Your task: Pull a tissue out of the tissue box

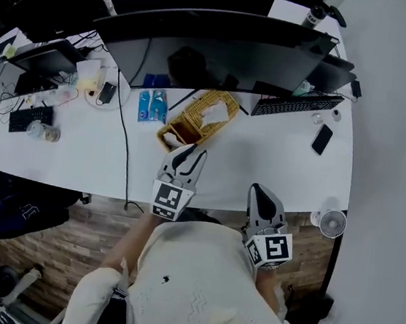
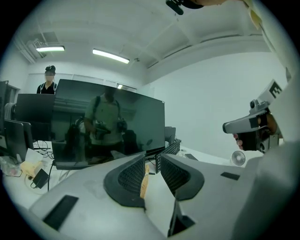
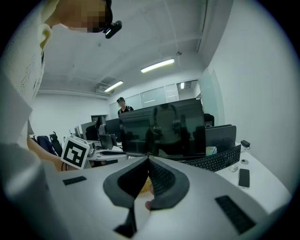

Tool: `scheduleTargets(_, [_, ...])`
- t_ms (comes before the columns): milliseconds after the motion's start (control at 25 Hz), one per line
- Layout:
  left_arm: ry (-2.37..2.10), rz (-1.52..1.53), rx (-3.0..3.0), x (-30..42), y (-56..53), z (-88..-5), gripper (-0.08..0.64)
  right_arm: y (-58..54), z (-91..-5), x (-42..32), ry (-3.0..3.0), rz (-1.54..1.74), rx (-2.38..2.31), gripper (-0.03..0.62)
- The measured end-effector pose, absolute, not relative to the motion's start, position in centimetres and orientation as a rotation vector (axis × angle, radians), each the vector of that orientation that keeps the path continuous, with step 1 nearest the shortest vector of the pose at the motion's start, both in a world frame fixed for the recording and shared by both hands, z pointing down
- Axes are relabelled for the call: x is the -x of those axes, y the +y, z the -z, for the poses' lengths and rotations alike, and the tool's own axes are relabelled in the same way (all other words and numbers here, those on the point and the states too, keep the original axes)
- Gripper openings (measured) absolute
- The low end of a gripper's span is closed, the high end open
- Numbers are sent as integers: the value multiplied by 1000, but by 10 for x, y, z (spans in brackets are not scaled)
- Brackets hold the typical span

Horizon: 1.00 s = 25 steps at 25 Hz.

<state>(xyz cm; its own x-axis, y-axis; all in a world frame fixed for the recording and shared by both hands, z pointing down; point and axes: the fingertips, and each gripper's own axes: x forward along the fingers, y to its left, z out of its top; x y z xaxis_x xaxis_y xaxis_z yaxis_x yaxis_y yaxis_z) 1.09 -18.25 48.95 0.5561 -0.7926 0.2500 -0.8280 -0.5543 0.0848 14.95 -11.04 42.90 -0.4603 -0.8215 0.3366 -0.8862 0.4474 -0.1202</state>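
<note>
The left gripper [image 1: 191, 153] is held with jaws slightly spread and empty; the tissue box [image 1: 193, 123] is seen just beyond them, its long axis slanting far-right. The right gripper [image 1: 259, 191], jaws pressed together, is positioned farther off

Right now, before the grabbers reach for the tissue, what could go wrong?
1. The wicker tissue box looks light and nothing holds it down, so a pull on the tissue might drag the box along.
2. The left gripper has its jaws only a little apart, so it could pinch the wicker rim instead.
3. The blue items close beside the box might get knocked.
</note>
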Motion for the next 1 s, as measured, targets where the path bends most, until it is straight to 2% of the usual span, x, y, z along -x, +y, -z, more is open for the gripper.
scheduleTargets(1000, [-1307, -536, -2481, -9, -255, -586, 115, -140, -463, -139, -2344, -502, -1485, 2])
